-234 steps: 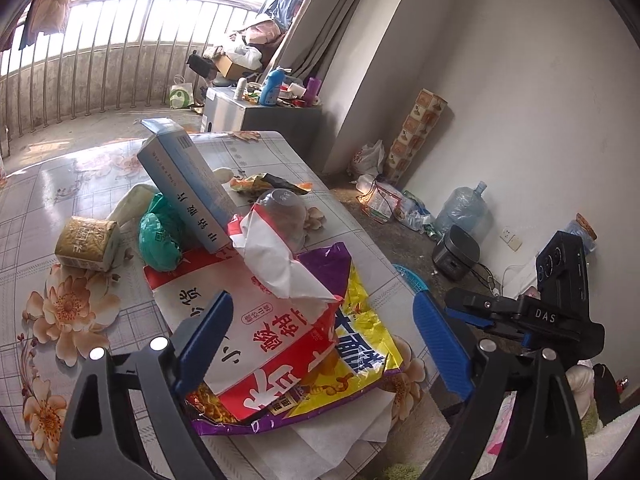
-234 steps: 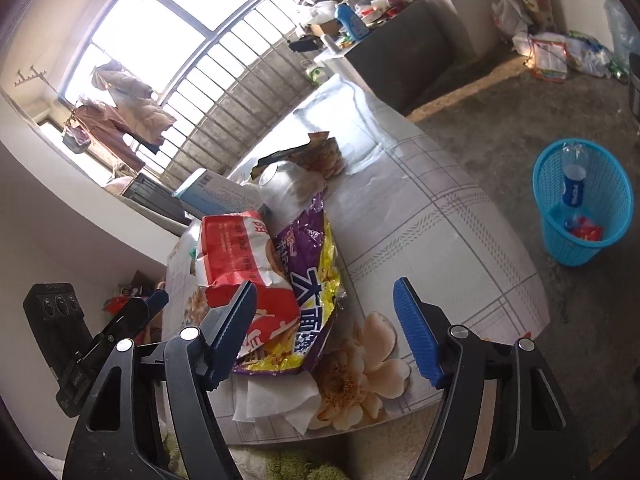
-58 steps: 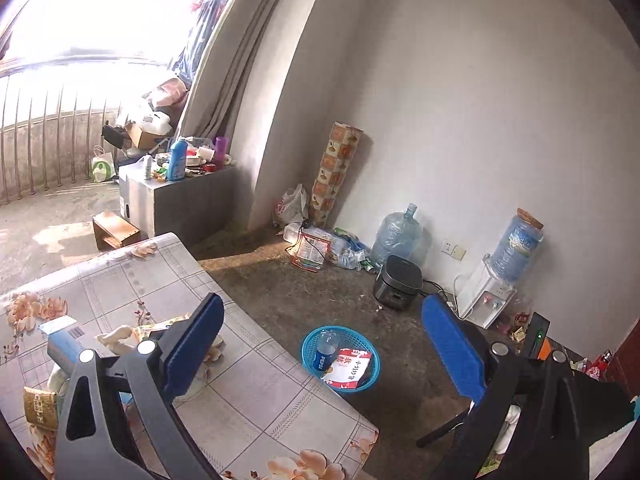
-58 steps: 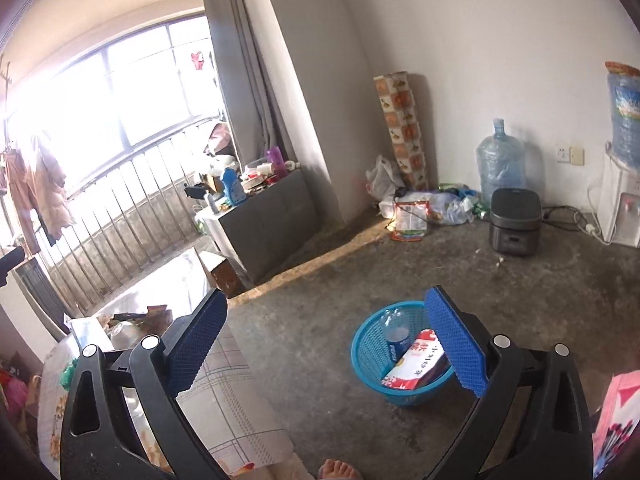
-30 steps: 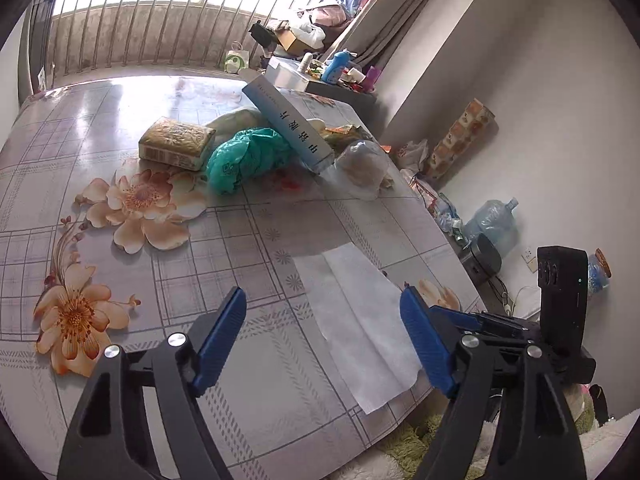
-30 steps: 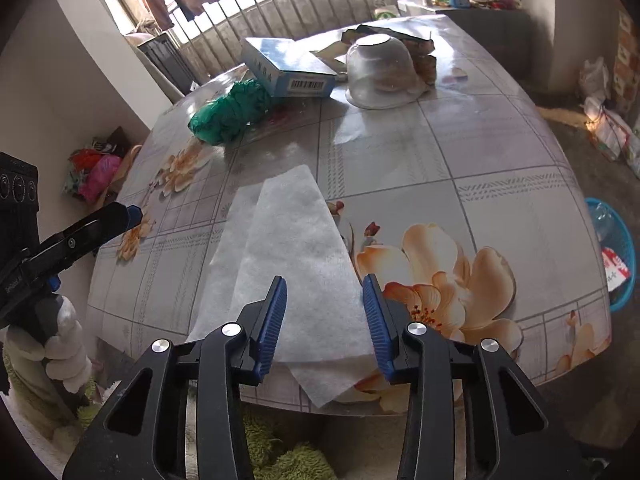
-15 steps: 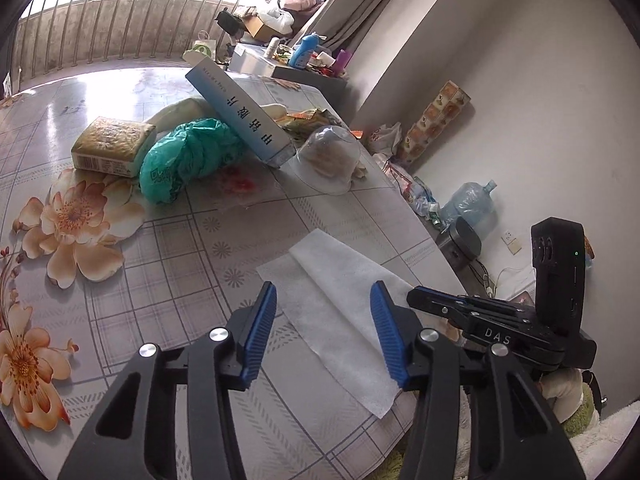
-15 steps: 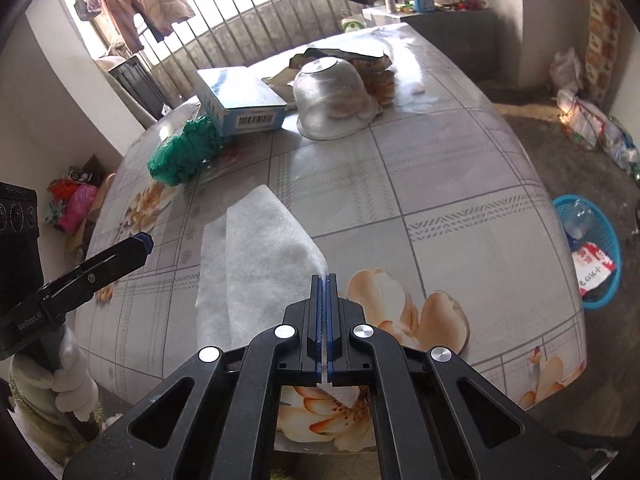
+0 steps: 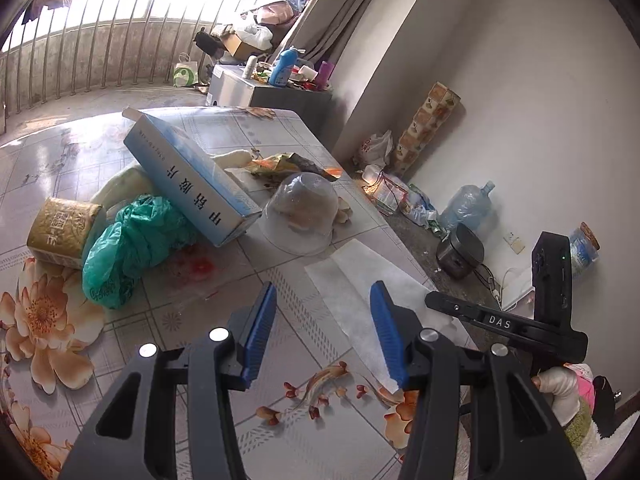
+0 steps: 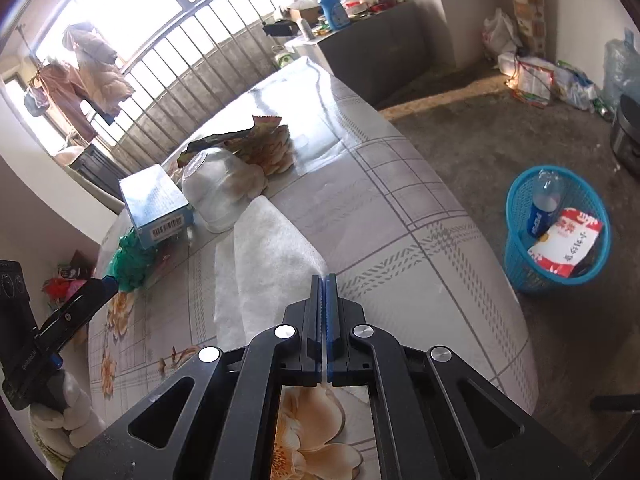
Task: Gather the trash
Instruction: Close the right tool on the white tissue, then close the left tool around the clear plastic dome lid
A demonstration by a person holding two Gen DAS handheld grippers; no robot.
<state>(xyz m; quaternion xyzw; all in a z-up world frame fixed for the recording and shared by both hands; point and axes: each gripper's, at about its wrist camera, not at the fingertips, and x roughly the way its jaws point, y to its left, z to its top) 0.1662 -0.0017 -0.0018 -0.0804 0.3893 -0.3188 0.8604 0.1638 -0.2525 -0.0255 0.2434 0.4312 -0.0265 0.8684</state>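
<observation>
The right claw [image 10: 323, 280] is clenched on the near corner of the white tissue sheet [image 10: 268, 252] lying ahead of it on the tabletop [image 10: 400, 216], probably to bin it, while the left claw [image 9: 322, 320] hangs released and empty just beside it.

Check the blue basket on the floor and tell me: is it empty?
No. In the right wrist view the blue basket already holds a plastic bottle and a red-and-white snack bag.
</observation>
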